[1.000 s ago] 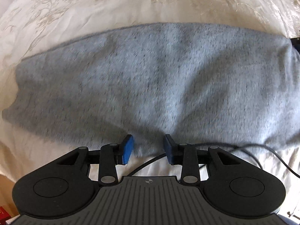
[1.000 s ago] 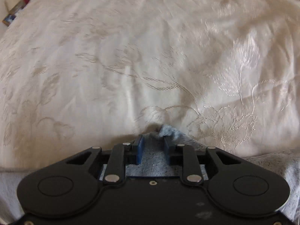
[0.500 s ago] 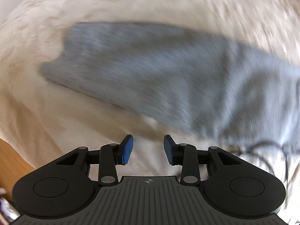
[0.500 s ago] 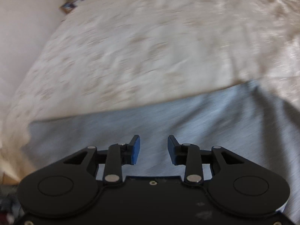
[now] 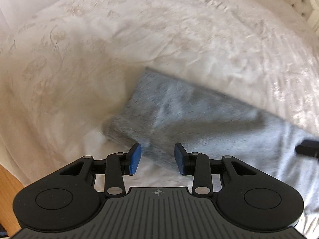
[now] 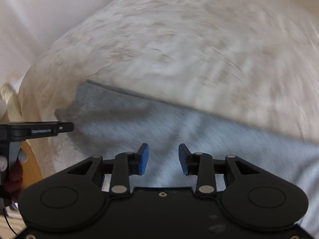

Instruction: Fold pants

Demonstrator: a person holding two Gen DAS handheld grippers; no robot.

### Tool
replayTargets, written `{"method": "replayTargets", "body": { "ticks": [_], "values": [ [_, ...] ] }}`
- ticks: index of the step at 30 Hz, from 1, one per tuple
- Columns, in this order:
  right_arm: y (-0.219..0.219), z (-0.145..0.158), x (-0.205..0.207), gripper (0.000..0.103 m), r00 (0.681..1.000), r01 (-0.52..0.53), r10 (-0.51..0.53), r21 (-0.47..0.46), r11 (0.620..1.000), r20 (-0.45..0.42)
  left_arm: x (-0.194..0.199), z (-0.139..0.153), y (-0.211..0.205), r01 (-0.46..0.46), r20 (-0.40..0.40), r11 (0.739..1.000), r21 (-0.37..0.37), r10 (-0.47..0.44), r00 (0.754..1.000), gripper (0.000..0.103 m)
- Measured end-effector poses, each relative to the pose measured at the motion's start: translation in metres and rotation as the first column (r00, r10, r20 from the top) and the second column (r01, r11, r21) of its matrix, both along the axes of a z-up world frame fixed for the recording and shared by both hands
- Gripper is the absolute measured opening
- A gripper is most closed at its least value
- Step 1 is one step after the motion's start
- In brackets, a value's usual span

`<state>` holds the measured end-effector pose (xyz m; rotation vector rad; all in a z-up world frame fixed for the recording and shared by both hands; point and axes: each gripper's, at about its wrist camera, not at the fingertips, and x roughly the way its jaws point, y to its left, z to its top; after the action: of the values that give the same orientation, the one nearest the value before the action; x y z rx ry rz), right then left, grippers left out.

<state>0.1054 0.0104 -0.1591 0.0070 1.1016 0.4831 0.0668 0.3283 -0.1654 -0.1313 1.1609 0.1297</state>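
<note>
Pants: we see soft grey knit pants (image 5: pixel 199 119) lying on the cream embroidered bedspread (image 5: pixel 139 29), narrowed into a long band — one end squared off.
Left hand-held gripper (image 5: pixel 157 157): spread, empty, above that end — we judge it is lining up the next fold.
Right hand-held gripper (image 6: pixel 163 157): jaws have just been opening, nothing between them, over the mid-section.

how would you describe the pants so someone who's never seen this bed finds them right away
Start with the big bed under its cream embroidered bedspread. On it, near the edge closest to both cameras, lies a flat band of soft fabric: the pants. They are the only heathered grey thing on the pale cover, and one squared-off end points toward the wooden floor.
</note>
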Motion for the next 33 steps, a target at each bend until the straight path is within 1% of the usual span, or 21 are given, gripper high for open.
{"method": "replayTargets", "body": {
  "ticks": [1,2,3,5,8,10,14,17,19,22,23,24,25,26,28,29,30,32,33],
  "values": [
    [0.013,0.002,0.007,0.036,1.000,-0.029,0.029,-0.010,1.000,0.012,0.002,-0.007,0.003,0.003,-0.039,1.000,0.013,-0.003,0.999,0.037],
    [0.029,0.003,0.018,0.036,0.998,-0.055,0.056,-0.019,0.998,0.022,0.002,-0.014,0.004,0.010,-0.070,1.000,0.010,-0.009,0.997,0.039],
    [0.038,0.004,0.025,0.036,0.996,-0.081,0.082,-0.024,0.996,0.030,0.003,-0.021,0.009,0.017,-0.085,1.000,-0.014,-0.018,0.996,0.039],
    [0.060,0.001,0.040,0.035,0.988,-0.143,0.144,-0.037,0.989,0.048,0.003,-0.025,0.016,0.016,-0.075,0.999,-0.050,-0.020,0.997,0.040],
    [0.096,-0.003,0.057,0.035,0.964,-0.253,0.258,-0.073,0.965,0.066,0.001,-0.024,0.023,0.004,-0.064,0.996,-0.089,-0.010,0.998,0.041],
    [0.116,-0.008,0.067,0.035,0.948,-0.309,0.314,-0.079,0.948,0.059,0.001,-0.027,0.026,-0.004,-0.058,0.994,-0.107,-0.002,0.998,0.042],
    [0.151,-0.026,0.087,0.035,0.909,-0.410,0.415,-0.103,0.906,0.027,0.000,-0.027,0.027,-0.001,-0.047,0.993,-0.120,-0.004,0.999,0.042],
    [0.166,-0.041,0.100,0.035,0.882,-0.469,0.472,-0.117,0.875,-0.003,0.001,-0.028,0.028,0.000,-0.041,0.992,-0.129,-0.006,0.999,0.042],
    [0.170,-0.049,0.107,0.035,0.858,-0.513,0.513,-0.114,0.851,-0.032,0.000,-0.027,0.029,0.002,-0.037,0.991,-0.135,-0.007,0.999,0.042],
    [0.177,-0.051,0.112,0.035,0.824,-0.566,0.565,-0.108,0.817,-0.045,-0.002,-0.026,0.030,0.000,-0.030,0.990,-0.139,-0.004,1.000,0.042],
    [0.178,-0.051,0.113,0.033,0.816,-0.578,0.576,-0.108,0.809,-0.049,-0.002,-0.026,0.029,0.000,-0.028,0.990,-0.138,-0.004,1.000,0.042],
    [0.180,-0.051,0.112,0.024,0.810,-0.587,0.585,-0.104,0.803,-0.052,-0.002,-0.026,0.029,-0.001,-0.025,0.991,-0.135,-0.003,1.000,0.042],
    [0.181,-0.052,0.112,0.017,0.805,-0.593,0.591,-0.099,0.799,-0.056,-0.003,-0.026,0.028,-0.001,-0.022,0.991,-0.132,-0.002,1.000,0.042],
    [0.180,-0.050,0.111,0.007,0.802,-0.596,0.594,-0.109,0.795,-0.055,-0.005,-0.025,0.028,-0.001,-0.020,0.992,-0.130,-0.001,1.000,0.042],
    [0.178,-0.043,0.109,0.004,0.792,-0.609,0.609,-0.112,0.785,-0.045,-0.006,-0.023,0.027,-0.003,-0.015,0.992,-0.126,0.001,1.000,0.042],
    [0.177,-0.037,0.106,0.004,0.785,-0.617,0.618,-0.118,0.778,-0.031,-0.007,-0.020,0.027,-0.004,-0.009,0.992,-0.127,0.002,1.000,0.042],
    [0.177,-0.031,0.103,0.003,0.780,-0.620,0.626,-0.139,0.773,0.001,-0.009,-0.016,0.028,-0.004,0.003,0.992,-0.130,0.005,1.000,0.043],
    [0.180,-0.023,0.104,0.003,0.783,-0.606,0.621,-0.169,0.777,0.049,-0.012,-0.009,0.030,-0.005,0.032,0.991,-0.136,0.010,0.999,0.044],
    [0.180,-0.023,0.106,0.003,0.791,-0.590,0.609,-0.185,0.786,0.059,-0.012,-0.007,0.030,-0.007,0.039,0.990,-0.139,0.013,0.999,0.046]
  ]
}}
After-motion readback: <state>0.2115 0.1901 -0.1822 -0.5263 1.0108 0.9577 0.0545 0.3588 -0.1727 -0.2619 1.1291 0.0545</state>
